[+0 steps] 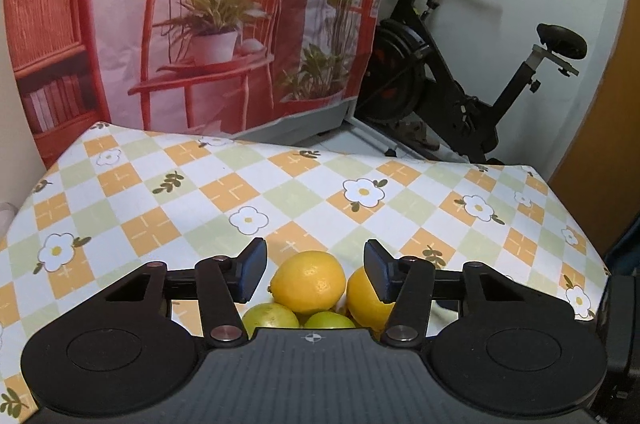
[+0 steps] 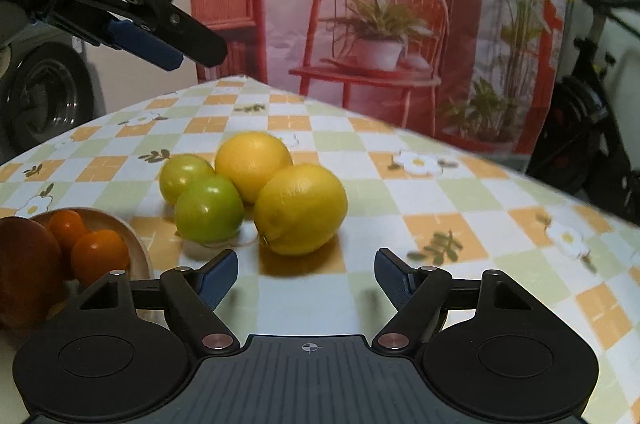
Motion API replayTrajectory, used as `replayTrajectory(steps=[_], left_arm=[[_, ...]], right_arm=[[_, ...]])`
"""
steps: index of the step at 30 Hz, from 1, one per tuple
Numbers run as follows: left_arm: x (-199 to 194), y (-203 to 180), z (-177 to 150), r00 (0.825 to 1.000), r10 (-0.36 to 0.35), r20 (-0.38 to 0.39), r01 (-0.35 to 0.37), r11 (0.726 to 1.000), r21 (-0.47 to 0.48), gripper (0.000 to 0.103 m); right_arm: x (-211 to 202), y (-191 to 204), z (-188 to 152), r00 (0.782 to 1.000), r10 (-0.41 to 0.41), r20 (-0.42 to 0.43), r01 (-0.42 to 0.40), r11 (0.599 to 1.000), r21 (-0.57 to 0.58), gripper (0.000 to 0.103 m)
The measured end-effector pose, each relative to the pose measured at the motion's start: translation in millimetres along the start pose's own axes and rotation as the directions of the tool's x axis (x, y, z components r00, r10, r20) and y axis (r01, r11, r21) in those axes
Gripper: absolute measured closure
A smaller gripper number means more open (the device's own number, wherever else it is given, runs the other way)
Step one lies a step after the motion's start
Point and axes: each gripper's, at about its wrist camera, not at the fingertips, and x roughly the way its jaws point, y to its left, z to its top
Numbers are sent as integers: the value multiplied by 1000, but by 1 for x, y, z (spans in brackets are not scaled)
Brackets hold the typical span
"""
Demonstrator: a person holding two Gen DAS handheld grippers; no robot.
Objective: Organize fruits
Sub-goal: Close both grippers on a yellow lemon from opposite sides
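Two yellow lemons (image 2: 300, 208) (image 2: 253, 166) and two green limes (image 2: 209, 210) (image 2: 184, 176) sit clustered on the checked tablecloth (image 2: 420, 208). My right gripper (image 2: 306, 276) is open and empty, just in front of the near lemon. My left gripper (image 1: 314, 270) is open and hovers above the same cluster; a lemon (image 1: 308, 282), a second lemon (image 1: 366, 298) and two limes (image 1: 270, 316) (image 1: 330, 321) show between its fingers. It also shows in the right wrist view (image 2: 176, 52), raised at the upper left. A wooden bowl (image 2: 134, 244) at the left holds orange fruits (image 2: 100, 254) and a dark red fruit (image 2: 24, 264).
A printed backdrop (image 1: 200, 24) of a red chair and plants hangs behind the table. An exercise bike (image 1: 460, 64) stands beyond the table's far right edge. The table's right edge (image 1: 592, 244) drops off near the left gripper.
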Motion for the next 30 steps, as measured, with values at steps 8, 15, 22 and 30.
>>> replayTrajectory(steps=[8,15,22,30], left_arm=[[17,-12,-2,999,-35,-17,36,999,28,52],[31,-22,-5,996,-74,-40,75,996,45,53],[42,-22,-6,993,-94,-66,96,995,39,53],[58,-21,-10,987,-114,-110,116,993,17,53]], right_arm=[[5,2,3,999,40,3,-40,999,-27,37],[13,-1,7,998,66,-4,-66,998,-12,37],[16,-5,8,997,81,-13,-81,997,3,37],[18,-7,10,998,65,-12,-65,998,24,38]])
